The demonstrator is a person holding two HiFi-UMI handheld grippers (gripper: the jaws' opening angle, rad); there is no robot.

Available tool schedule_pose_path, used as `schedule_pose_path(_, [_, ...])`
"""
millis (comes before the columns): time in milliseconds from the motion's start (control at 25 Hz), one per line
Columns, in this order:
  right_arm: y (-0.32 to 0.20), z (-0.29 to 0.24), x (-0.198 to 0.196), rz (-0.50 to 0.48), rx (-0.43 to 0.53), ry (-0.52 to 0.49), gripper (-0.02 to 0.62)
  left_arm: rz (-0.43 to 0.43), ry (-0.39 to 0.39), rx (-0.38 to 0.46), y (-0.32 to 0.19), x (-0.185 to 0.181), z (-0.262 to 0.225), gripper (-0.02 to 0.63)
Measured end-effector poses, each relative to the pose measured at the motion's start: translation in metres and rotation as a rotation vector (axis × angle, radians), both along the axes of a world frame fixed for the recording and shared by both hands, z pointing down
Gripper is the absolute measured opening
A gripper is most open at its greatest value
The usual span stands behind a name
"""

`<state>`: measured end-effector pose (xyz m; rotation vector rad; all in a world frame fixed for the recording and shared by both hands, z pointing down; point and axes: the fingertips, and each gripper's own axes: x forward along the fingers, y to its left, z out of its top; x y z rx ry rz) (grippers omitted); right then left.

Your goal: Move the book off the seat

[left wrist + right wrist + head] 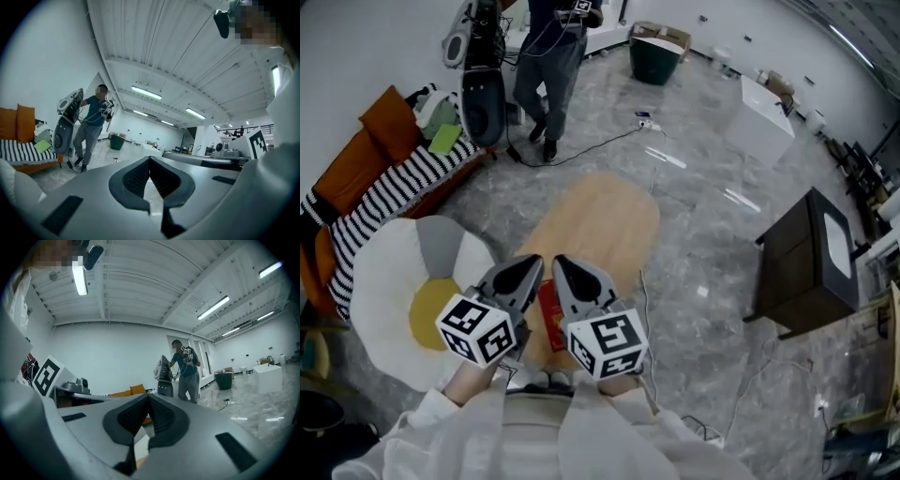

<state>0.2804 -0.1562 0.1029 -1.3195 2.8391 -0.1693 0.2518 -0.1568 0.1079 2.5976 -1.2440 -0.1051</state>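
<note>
I am holding my left gripper [532, 262] and right gripper [561, 264] level, fingers [136, 178] closed on nothing, above the red book [548, 317] that is lying on the wooden seat's [600, 220] near end, so descending shut is risking shoving it, not gripping it.

Item count as observed from the floor:

- Grippers: two, the left gripper [528, 265] and the right gripper [564, 266].
- Red book [549, 314]: one.
- Wooden seat [598, 225]: one.
- Flower-shaped cushion [394, 281], white with a yellow centre: one.
- Striped sofa [394, 192]: one.
- Orange cushions [391, 122]: two.
- Standing person [548, 56]: one.
- Dark cabinet [811, 262]: one.
- White box [759, 117]: one.
- Dark green bin [654, 56]: one.
</note>
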Motion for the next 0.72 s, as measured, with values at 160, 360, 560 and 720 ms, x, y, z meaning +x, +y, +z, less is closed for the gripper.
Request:
schedule_pose_path(160, [0.002,0.003,-0.003,-0.015,-0.007,0.009,0.012,-0.026,0.006,-0.008,-0.001,-0.003,0.002,0.006])
schedule_pose_path(360, [0.001,0.003,-0.012,-0.032,-0.012,0.017,0.012,-0.032,0.004,-0.012,-0.004,-0.006,0.002,0.006])
schedule_pose_path(560, [0.0,0.007,-0.014,-0.039,-0.023,0.027,0.012,-0.038,0.005,-0.023,-0.006,-0.008,0.006,0.006])
schedule_pose_path(720, [-0.003,0.006,-0.014,-0.045,-0.032,0.008,0.012,-0.029,0.011,-0.029,-0.01,-0.006,0.008,0.006])
